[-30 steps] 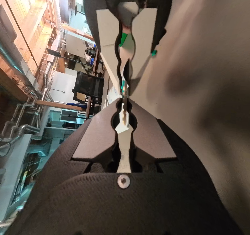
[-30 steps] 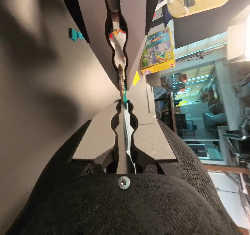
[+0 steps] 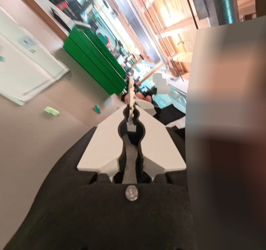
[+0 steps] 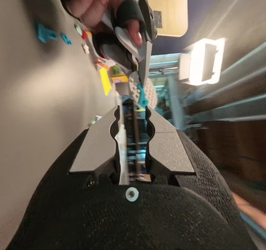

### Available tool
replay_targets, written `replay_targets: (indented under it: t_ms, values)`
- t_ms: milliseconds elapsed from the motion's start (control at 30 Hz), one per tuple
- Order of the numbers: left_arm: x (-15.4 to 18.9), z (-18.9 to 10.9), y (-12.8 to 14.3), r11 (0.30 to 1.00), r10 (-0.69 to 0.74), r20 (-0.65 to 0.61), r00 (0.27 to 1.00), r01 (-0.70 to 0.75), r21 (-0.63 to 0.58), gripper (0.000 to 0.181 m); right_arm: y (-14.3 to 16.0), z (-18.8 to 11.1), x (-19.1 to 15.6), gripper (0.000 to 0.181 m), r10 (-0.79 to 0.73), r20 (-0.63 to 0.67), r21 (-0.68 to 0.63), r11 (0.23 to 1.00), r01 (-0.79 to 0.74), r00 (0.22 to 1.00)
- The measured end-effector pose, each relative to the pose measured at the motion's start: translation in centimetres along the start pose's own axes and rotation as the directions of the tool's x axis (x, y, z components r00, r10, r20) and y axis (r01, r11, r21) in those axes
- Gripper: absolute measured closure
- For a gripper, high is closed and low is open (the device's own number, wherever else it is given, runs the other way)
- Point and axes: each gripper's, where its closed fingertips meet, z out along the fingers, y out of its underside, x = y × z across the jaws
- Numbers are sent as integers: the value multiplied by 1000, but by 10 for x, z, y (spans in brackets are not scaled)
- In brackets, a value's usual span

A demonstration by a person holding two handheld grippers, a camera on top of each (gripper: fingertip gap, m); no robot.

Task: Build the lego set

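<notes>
My left gripper point(image 3: 131, 106) is shut on a pale grey studded lego plate point(image 3: 131, 93), seen edge-on and sticking out past the fingertips. In the right wrist view the same plate point(image 4: 150, 93) shows its studded face, with a teal piece point(image 4: 141, 95) fixed on it, pinched by the left gripper point(image 4: 141, 78), which a hand point(image 4: 100, 5) holds. My right gripper point(image 4: 132, 109) is open and empty, just below the plate and apart from it. Both views are blurred.
Loose pieces lie on the grey table point(image 4: 36, 113): two teal point(image 4: 44, 33), a red point(image 4: 84, 34), a white point(image 4: 86, 49), a yellow point(image 4: 105, 83). A lego box point(image 4: 118, 75) stands behind. The left view shows a green box point(image 3: 93, 58), a white booklet point(image 3: 28, 70), a teal piece point(image 3: 97, 109).
Both grippers were shut on the plate, tip to tip. Now the right gripper has opened and drawn back from it. The left gripper keeps the plate, and both views have swung round.
</notes>
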Motion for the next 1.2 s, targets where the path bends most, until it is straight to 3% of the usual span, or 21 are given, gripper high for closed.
replay_targets:
  t_ms: [33, 100, 133, 233, 300, 333, 400, 467, 633, 833, 1000, 1067, 1200]
  values:
    - [-1, -7, -10, 999, 13, 20, 1000, -14, 50, 178, 0, 0, -5, 145, 108, 61, 24, 994, -110, 992]
    - [0, -23, -30, 987, 65, 67, 996, -74, 140, 178, -2, 0, -15, 146, 329, 204, 43, 938, -344, 922]
    - [1, -31, -37, 979, 98, 101, 990, -114, 170, 178, -7, 1, -22, 150, 431, 309, 37, 885, -464, 848]
    - [3, -49, -55, 945, 180, 199, 963, -225, 236, 178, -38, 8, -37, 155, 644, 582, -55, 640, -766, 496]
    - [6, -58, -63, 926, 195, 205, 959, -249, 284, 178, -57, 19, -48, 152, 686, 674, -191, 521, -832, 274]
    - [6, -61, -65, 918, 195, 201, 960, -251, 307, 178, -61, 27, -56, 153, 709, 677, -271, 491, -828, 199]
    - [3, -67, -68, 912, 182, 195, 964, -240, 334, 178, -71, 40, -71, 156, 725, 675, -358, 487, -797, 140]
    - [-1, -70, -70, 909, 161, 200, 966, -224, 351, 178, -75, 49, -85, 158, 748, 652, -432, 503, -749, 126]
    - [-6, -74, -71, 903, 147, 217, 965, -221, 368, 177, -79, 61, -98, 157, 833, 547, -564, 443, -697, 86]
    - [-9, -72, -69, 908, 141, 222, 965, -215, 359, 178, -81, 67, -101, 158, 870, 480, -592, 417, -689, 115]
    - [-12, -72, -68, 910, 137, 236, 962, -217, 355, 178, -83, 68, -101, 172, 858, 492, -575, 447, -685, 147]
    - [-12, -73, -69, 908, 135, 234, 963, -215, 360, 178, -77, 65, -99, 174, 838, 504, -551, 498, -669, 208]
    - [-14, -75, -69, 906, 143, 253, 957, -229, 355, 178, -38, 50, -78, 175, 686, 519, -428, 725, -540, 509]
